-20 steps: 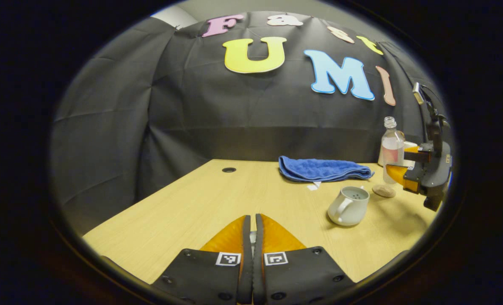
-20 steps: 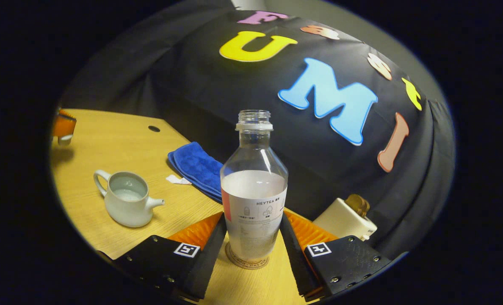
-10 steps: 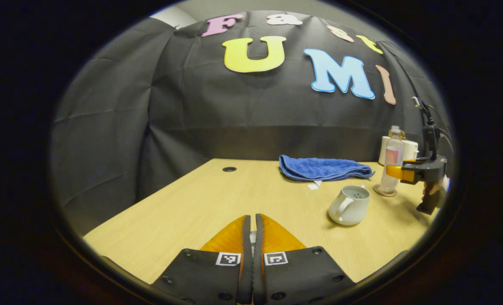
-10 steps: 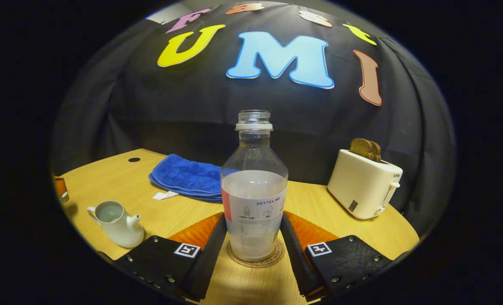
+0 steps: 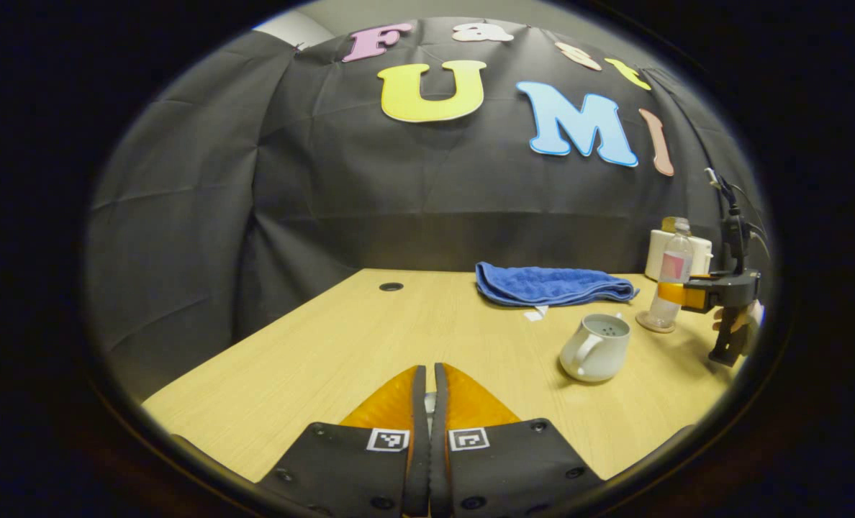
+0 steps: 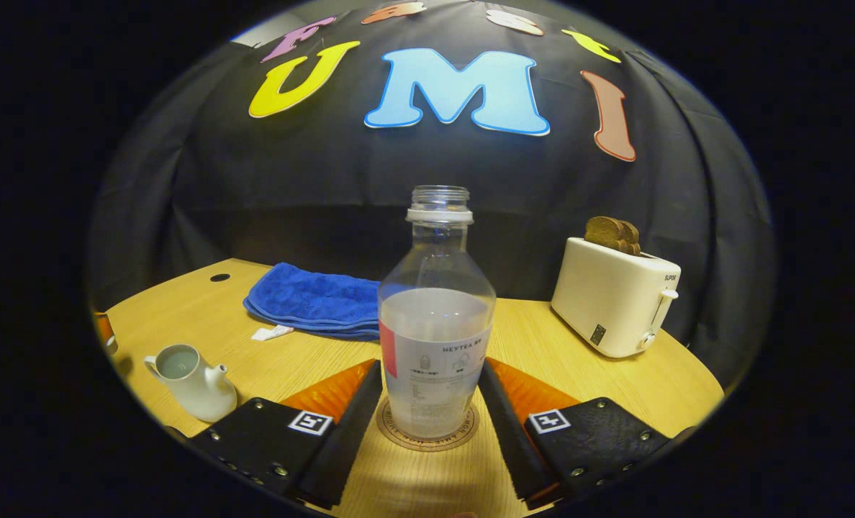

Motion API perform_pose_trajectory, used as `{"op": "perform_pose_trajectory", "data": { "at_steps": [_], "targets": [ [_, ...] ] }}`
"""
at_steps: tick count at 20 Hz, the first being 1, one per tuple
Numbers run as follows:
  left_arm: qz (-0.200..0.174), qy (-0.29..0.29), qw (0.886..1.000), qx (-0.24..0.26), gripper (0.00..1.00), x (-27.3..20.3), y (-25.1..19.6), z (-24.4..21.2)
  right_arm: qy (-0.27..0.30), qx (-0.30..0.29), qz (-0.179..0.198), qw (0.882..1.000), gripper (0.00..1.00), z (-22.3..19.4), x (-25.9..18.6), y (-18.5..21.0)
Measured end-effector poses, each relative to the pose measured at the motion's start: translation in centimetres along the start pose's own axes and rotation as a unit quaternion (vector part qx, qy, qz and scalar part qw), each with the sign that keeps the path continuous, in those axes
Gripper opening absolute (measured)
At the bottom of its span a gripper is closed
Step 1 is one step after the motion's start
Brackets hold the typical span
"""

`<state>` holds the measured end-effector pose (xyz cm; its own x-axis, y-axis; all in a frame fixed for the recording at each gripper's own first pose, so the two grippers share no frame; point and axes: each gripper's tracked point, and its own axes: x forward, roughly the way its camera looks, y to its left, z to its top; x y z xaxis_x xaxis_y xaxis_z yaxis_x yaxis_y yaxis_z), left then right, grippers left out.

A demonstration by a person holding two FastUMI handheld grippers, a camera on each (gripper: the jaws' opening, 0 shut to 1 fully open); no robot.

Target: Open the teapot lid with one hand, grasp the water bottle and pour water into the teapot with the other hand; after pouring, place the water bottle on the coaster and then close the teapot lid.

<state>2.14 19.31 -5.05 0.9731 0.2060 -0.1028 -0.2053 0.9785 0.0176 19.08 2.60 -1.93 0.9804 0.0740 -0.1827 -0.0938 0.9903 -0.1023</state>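
At frame centre, the bottle [image 6: 435, 338] stands on the coaster [image 6: 427, 432]; the right gripper [image 6: 427, 424], slightly spread, could tip it while withdrawing. The left gripper [image 5: 427, 392] looks pressed together.

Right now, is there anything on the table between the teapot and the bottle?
No. In the left gripper view, only bare table lies between the teapot and the bottle on its coaster.

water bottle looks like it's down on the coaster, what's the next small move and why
Probably back the right gripper straight off. The water bottle stands upright on the coaster, with a sliver of gap beside each finger, so it looks released. The teapot is open, awaiting its lid.
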Motion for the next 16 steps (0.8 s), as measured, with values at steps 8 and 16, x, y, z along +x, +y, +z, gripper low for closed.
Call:
{"op": "perform_pose_trajectory", "data": {
  "at_steps": [8, 16],
  "targets": [
    [0.001, 0.001, 1.0, 0.001, 0.07, 0.1, -0.2, 0.1, -0.045, 0.014, -0.014, 0.999, 0.96, 1.0, -3.2, -1.1],
    [-0.019, -0.013, 1.0, 0.004, 0.06, 1.0, -3.5, 2.2, -0.129, 0.034, -0.033, 0.991, 0.96, 0.7, -8.6, -1.1]
  ]
}}
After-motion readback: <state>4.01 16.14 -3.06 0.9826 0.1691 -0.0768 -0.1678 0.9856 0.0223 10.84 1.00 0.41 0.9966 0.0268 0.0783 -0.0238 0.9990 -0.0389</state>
